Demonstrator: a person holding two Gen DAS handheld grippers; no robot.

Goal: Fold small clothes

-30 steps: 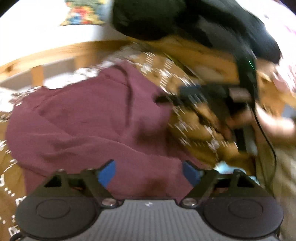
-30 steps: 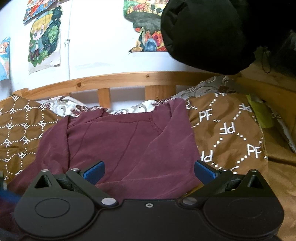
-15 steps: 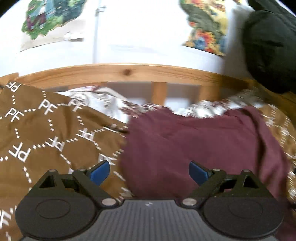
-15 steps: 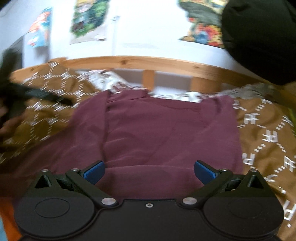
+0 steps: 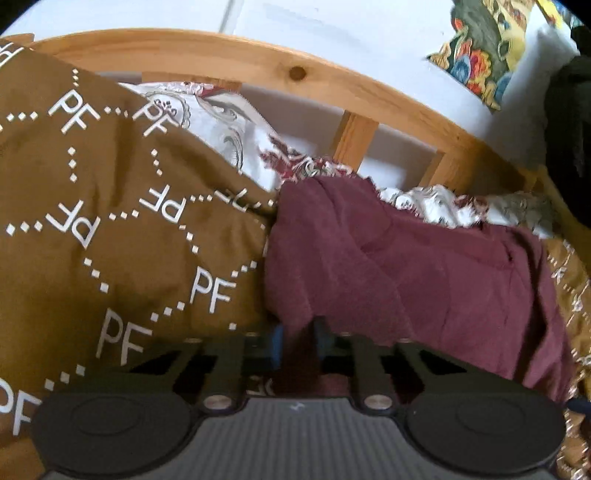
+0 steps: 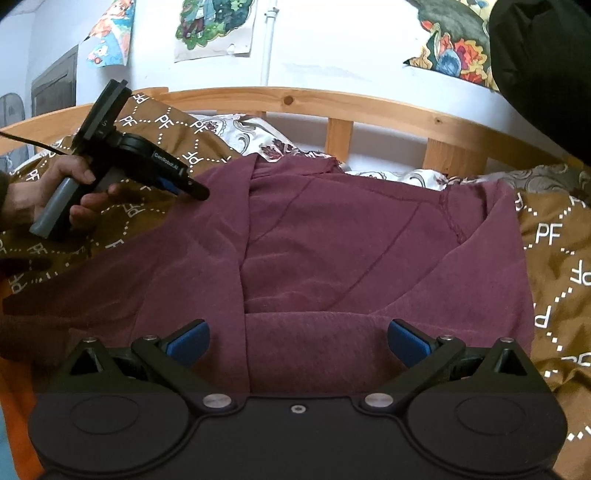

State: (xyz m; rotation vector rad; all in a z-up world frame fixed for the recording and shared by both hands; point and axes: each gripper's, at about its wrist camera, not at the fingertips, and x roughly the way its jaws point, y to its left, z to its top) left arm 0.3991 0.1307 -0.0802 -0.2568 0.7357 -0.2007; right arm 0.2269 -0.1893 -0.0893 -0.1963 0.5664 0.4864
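Note:
A maroon sweatshirt lies spread flat on the bed, neck toward the headboard. In the left wrist view my left gripper has its jaws closing, and the blue pads pinch a fold at the left edge of the sweatshirt. The right wrist view shows the same left gripper, held in a hand, with its tip at the garment's left shoulder. Low over the near hem, my right gripper stands open with only flat cloth below the gap between its fingers.
A brown blanket printed with white letters lies under and around the sweatshirt. A patterned white pillow sits against the wooden headboard rail. A black jacket hangs at the upper right. Posters are on the wall.
My left gripper swung from above the sweatshirt to its left edge and closed on the fabric. The right gripper shifted slightly and stayed open.

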